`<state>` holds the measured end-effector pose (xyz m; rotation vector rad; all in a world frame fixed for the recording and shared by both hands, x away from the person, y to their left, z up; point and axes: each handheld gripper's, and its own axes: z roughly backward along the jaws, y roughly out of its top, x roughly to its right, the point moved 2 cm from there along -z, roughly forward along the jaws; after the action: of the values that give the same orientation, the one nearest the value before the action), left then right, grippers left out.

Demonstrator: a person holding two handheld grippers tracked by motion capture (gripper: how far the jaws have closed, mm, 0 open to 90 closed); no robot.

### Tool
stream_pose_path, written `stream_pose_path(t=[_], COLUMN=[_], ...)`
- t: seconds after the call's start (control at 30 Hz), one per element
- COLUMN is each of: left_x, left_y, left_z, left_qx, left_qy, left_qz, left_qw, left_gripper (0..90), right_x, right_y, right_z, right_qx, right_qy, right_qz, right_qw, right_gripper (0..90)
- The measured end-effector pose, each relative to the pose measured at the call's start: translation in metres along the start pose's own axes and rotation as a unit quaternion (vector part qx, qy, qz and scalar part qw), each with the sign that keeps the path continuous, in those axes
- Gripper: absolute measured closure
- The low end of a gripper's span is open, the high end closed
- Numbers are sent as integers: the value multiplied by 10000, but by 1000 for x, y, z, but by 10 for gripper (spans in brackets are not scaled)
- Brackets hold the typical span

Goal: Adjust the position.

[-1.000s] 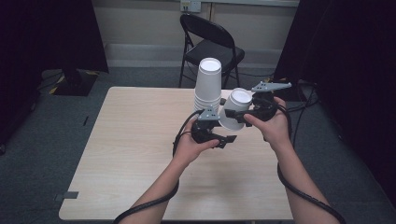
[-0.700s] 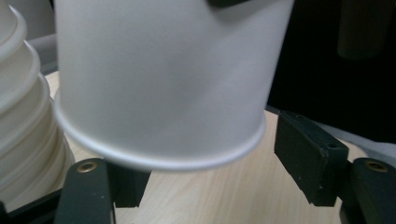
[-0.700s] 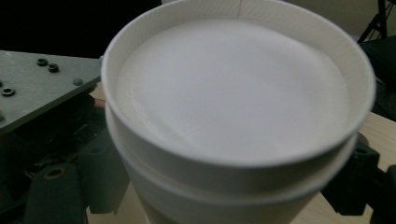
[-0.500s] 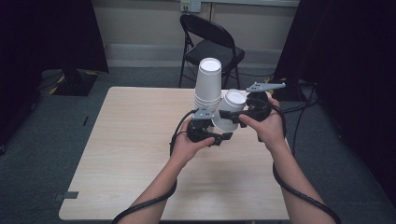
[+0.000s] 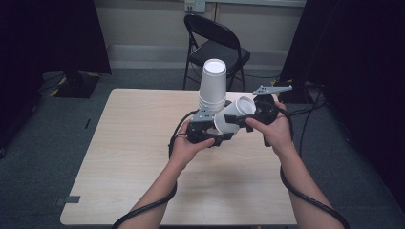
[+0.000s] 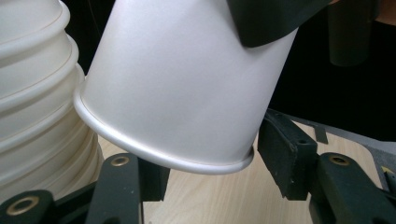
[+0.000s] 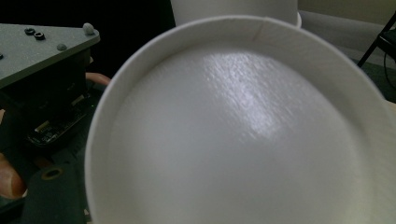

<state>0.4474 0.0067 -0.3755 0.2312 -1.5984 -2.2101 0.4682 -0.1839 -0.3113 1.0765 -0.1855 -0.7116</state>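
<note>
While both hands meet at frame center over the table (image 5: 129, 157) | single cup (image 5: 234, 114) tilted, base toward right gripper (image 5: 248, 121), which appears clamped on it | left gripper (image 6: 210, 182) jaws apart beside cup rim, not pinching | cup stack (image 5: 212, 86) upside down, just behind, upper center.

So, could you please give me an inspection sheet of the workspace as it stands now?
Surface: light wood table, bare around the work.
Job's things: stack of upside-down white paper cups; a single white cup, tilted, beside it.
Clutter: nothing seen.
Grippers: right tool holds the single cup by its base end; left tool is open, jaws either side of that cup's rim.
Cables: black cable trails along the right forearm; another along the left.
Surroundings: folding chair, dark curtains, grey carpet.
</note>
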Motion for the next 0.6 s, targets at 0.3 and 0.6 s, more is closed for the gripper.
stream_pose_path(t=[0.3,0.6], left_x=[-2,-3], left_y=[-1,-3], left_z=[5,11], left_qx=[-285,-275], left_qy=[-363,-645], left_qz=[227,104], left_qw=[9987,9975], left_gripper=[632,742], right_x=[5,6], right_y=[-5,-7], right_z=[-2,-4], right_qx=[17,106], right_qy=[203,525], right_qz=[-152,-354], right_qw=[9997,9979], right_gripper=[167,160])
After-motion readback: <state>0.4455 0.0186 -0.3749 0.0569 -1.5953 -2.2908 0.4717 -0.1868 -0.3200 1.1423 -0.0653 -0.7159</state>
